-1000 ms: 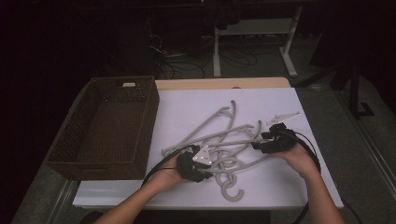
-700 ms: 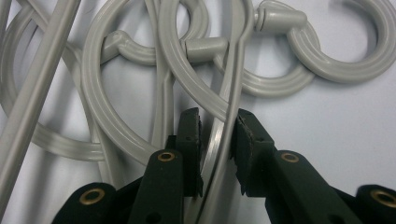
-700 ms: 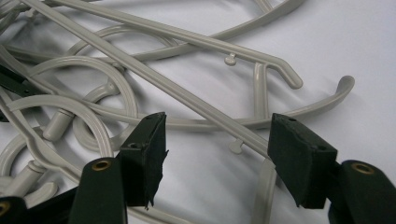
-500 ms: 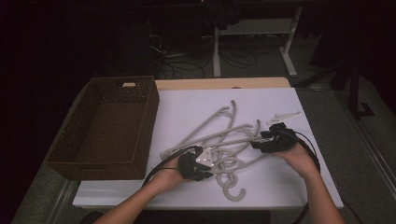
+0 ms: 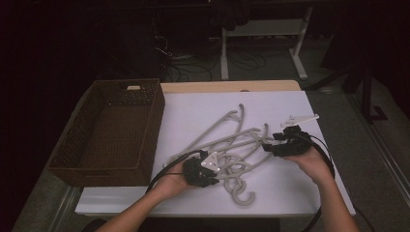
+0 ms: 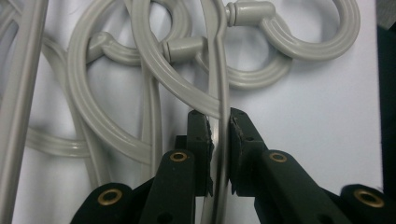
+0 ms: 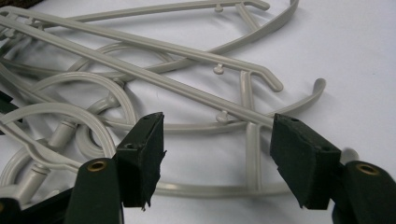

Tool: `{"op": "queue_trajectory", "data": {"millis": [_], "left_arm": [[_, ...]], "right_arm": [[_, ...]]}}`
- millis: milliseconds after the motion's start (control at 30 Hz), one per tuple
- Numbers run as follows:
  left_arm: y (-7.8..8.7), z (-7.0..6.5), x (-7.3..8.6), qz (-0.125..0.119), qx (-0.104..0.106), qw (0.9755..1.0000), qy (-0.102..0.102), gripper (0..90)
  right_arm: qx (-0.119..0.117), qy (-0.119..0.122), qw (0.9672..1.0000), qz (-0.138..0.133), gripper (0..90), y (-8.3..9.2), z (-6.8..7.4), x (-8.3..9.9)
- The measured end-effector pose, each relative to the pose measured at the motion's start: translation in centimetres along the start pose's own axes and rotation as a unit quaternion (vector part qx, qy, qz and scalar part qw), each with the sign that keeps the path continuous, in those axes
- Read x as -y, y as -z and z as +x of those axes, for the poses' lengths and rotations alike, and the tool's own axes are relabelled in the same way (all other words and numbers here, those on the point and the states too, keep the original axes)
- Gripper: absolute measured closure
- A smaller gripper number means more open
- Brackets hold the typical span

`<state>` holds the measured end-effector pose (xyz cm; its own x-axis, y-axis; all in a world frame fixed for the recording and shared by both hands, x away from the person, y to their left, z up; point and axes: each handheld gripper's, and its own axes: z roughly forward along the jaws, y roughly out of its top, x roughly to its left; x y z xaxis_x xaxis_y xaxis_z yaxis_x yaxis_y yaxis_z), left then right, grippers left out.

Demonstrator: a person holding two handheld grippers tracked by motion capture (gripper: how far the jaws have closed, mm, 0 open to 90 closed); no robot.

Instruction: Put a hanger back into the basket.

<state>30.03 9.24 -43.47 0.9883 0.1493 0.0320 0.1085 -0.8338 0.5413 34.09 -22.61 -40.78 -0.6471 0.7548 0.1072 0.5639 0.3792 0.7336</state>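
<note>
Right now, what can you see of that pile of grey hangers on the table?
The hangers are pale grey ribbed plastic, several tangled in one heap on the white table, right of the wicker basket. Their arms cross, their round hooks overlap, and one hook juts toward the near edge. The left gripper is shut on a thin bar of one. The right gripper stands open over the heap's right end.

A wicker basket [image 5: 109, 130] sits left of tangled hangers [image 5: 232, 145] on the table [image 5: 193, 106].
</note>
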Motion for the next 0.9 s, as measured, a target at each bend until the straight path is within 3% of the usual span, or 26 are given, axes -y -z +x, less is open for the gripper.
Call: {"op": "queue_trajectory", "data": {"millis": [333, 567, 700, 900], "left_arm": [[1.7, 0.9, 0.3, -0.019, 0.011, 0.9986, 0.047, 81.1], [3.6, 1.7, 0.3, -0.039, 0.002, 0.9963, 0.076, 81.2], [5.2, 2.7, 0.2, -0.058, -0.013, 0.9929, 0.103, 81.2], [8.5, 4.3, -0.5, -0.074, -0.033, 0.9887, 0.126, 81.2]], "right_arm": [[0.007, -0.005, 0.9999, -0.012, 33.5, 1.0, -0.3, 0.1], [0.016, -0.022, 0.9993, -0.026, 31.8, 1.9, -1.0, 0.5], [0.017, -0.029, 0.999, -0.029, 31.4, 2.3, -1.3, 0.9], [0.01, -0.023, 0.9996, -0.015, 29.6, 1.4, -1.0, 1.5]]}}
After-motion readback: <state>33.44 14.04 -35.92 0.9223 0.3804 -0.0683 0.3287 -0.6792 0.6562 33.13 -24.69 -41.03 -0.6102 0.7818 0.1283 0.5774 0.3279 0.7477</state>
